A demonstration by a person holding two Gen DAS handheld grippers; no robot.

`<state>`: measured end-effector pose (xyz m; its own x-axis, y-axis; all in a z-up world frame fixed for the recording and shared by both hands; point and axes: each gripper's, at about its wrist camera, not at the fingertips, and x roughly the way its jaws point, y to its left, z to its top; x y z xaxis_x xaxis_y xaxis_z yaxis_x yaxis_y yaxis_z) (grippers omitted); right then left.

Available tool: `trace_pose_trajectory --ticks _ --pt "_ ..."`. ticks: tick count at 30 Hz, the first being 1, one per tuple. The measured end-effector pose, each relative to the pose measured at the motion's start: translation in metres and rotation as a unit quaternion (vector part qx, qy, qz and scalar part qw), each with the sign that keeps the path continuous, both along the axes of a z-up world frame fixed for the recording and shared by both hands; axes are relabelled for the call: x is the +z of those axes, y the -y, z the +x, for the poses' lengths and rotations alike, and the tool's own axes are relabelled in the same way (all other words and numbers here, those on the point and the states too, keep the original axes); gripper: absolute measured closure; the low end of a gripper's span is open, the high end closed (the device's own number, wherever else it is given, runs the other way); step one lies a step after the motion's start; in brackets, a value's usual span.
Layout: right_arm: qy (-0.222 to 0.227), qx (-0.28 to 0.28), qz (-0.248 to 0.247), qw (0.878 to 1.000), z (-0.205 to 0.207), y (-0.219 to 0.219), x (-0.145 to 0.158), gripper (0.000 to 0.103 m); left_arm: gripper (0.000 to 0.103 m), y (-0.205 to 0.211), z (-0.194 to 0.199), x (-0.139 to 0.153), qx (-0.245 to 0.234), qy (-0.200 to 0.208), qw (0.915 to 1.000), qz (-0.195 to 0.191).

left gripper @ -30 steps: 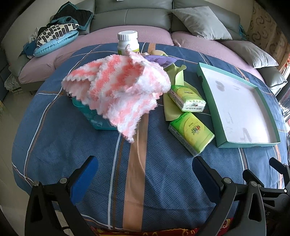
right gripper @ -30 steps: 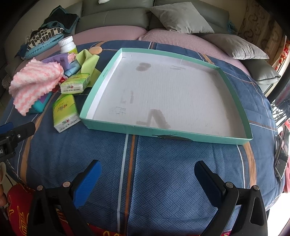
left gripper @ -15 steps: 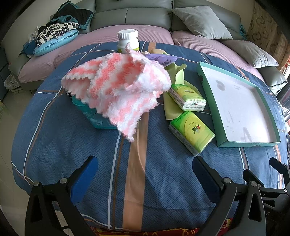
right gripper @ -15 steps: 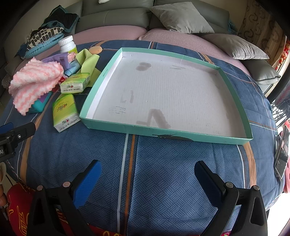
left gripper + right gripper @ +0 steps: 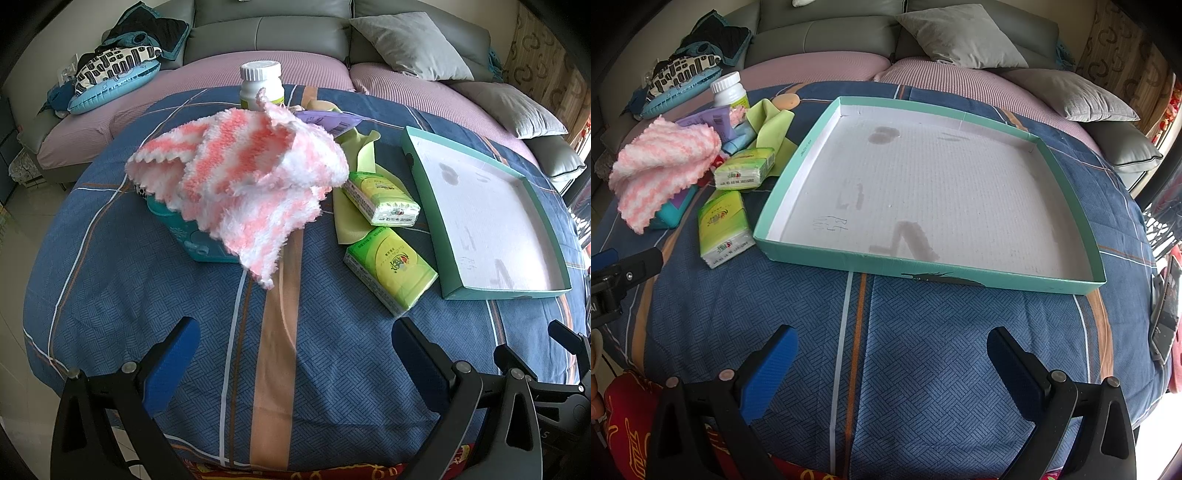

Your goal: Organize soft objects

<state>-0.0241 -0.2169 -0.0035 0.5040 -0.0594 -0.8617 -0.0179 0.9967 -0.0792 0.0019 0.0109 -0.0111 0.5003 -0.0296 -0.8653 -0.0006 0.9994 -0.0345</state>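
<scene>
A fluffy pink-and-white cloth (image 5: 243,184) (image 5: 661,166) lies crumpled over a teal box (image 5: 192,232) on the blue cloth-covered table. To its right lie two green tissue packs (image 5: 389,269) (image 5: 380,199) and a yellow-green cloth (image 5: 354,162). A shallow teal tray (image 5: 871,260) (image 5: 506,295) with a white, stained floor holds nothing. My left gripper (image 5: 295,354) stands open near the table's front edge, short of the pink cloth. My right gripper (image 5: 892,363) stands open in front of the tray's near wall. Both hold nothing.
A white-capped bottle (image 5: 261,85) and a purple packet (image 5: 328,120) sit behind the pink cloth. A grey sofa with cushions (image 5: 960,35) curves behind the table. A phone-like object (image 5: 1165,317) lies at the table's right edge. Bare blue cloth (image 5: 923,332) spreads before the tray.
The left wrist view has shifted very slightly, with the pile a touch nearer. The right gripper and all objects have stayed where they were.
</scene>
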Motion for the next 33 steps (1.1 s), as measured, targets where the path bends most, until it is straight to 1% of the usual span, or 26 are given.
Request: trace_pose_trajectory --ticks 10,14,18,22,26,30,33 --pt "0.003 0.002 -0.001 1.000 -0.001 0.000 0.002 0.000 0.000 -0.004 0.000 0.003 0.001 0.005 1.0000 -0.007" --pt "0.007 0.007 0.004 1.000 -0.001 0.001 0.008 0.000 0.000 -0.008 -0.003 0.014 0.001 0.010 0.9997 -0.024" --pt "0.024 0.015 0.022 0.999 -0.003 0.002 0.025 0.000 0.000 -0.014 -0.005 0.037 -0.004 0.026 0.9987 -0.044" --pt "0.055 0.028 0.051 0.997 -0.001 0.003 0.053 0.000 0.000 -0.025 -0.006 0.068 -0.007 0.058 0.9968 -0.055" --pt "0.070 0.043 0.071 0.994 0.010 0.002 0.076 0.000 0.000 -0.041 0.000 0.096 0.003 0.083 0.9954 -0.048" --pt "0.083 0.063 0.093 0.990 0.028 -0.004 0.099 0.000 0.000 -0.059 0.015 0.112 0.012 0.092 0.9942 -0.054" --pt "0.079 0.088 0.125 0.985 0.040 -0.017 0.109 0.000 0.000 -0.079 0.031 0.117 0.028 0.088 0.9939 -0.061"
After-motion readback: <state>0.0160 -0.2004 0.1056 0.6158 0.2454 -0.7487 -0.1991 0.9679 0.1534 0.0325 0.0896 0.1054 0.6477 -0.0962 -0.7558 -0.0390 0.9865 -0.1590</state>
